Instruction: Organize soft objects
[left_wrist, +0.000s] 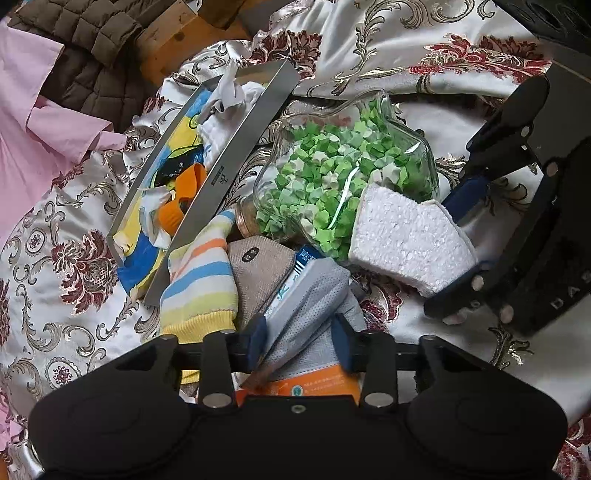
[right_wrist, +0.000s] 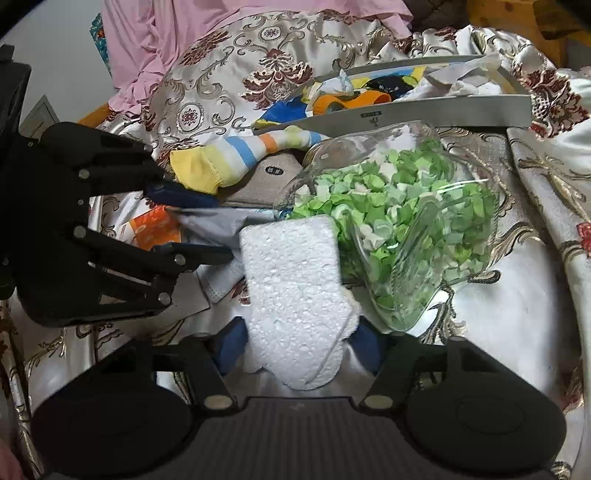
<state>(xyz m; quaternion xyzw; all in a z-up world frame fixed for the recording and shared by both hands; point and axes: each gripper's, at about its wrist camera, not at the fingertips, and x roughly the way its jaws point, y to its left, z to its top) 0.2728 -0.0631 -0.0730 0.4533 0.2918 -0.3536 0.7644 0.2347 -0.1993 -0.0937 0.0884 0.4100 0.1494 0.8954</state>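
My left gripper (left_wrist: 301, 339) is shut on a grey mesh cloth (left_wrist: 314, 291), which rises between its blue pads over an orange packet (left_wrist: 314, 384). In the right wrist view the left gripper (right_wrist: 207, 225) comes in from the left with the grey cloth (right_wrist: 218, 221) in its jaws. My right gripper (right_wrist: 301, 347) is shut on a white foam sponge (right_wrist: 291, 280) that lies against a glass jar. From the left wrist camera, the right gripper (left_wrist: 461, 243) holds the sponge (left_wrist: 402, 240) at the right. A striped sock (left_wrist: 199, 280) and a beige sock (left_wrist: 258, 269) lie beside the grey cloth.
A tipped glass jar (left_wrist: 332, 173) full of green paper stars lies on the patterned satin bedspread (left_wrist: 55, 258). Behind it a metal tray (left_wrist: 240, 147) holds colourful cloths and an orange clip. A pink sheet (left_wrist: 33, 122) and a brown quilted jacket (left_wrist: 85, 44) are at far left.
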